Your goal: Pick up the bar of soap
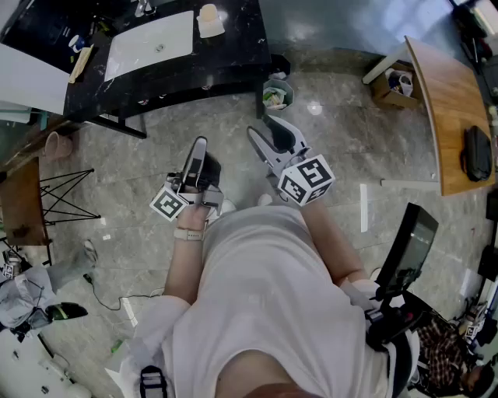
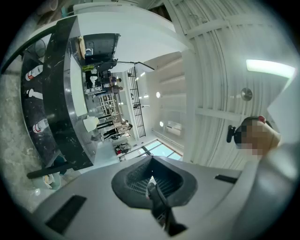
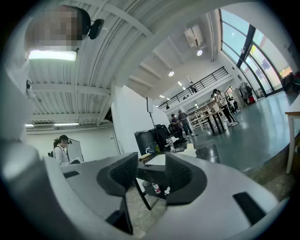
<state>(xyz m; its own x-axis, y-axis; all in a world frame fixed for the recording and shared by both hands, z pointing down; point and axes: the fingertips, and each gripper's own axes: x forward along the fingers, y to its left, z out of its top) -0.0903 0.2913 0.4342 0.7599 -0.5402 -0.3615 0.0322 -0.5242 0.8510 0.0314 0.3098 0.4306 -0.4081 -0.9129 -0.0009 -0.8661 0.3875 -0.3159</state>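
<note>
The left gripper has its jaws pressed together with nothing between them, and it points toward the black marble counter. The right gripper, just beside it, has its jaws partly apart and empty (only the counter's leg and a few bottles show through the gap). Both hang over the grey stone floor, well short of the counter.

At the far left stands a black wire stand. On the counter, a white sink basin lies left of the bar of soap, a pale cream lump on a white dish at the back edge, untouched. A small bin sits on the floor by the counter's right end. A curved wooden table carries a black case.
</note>
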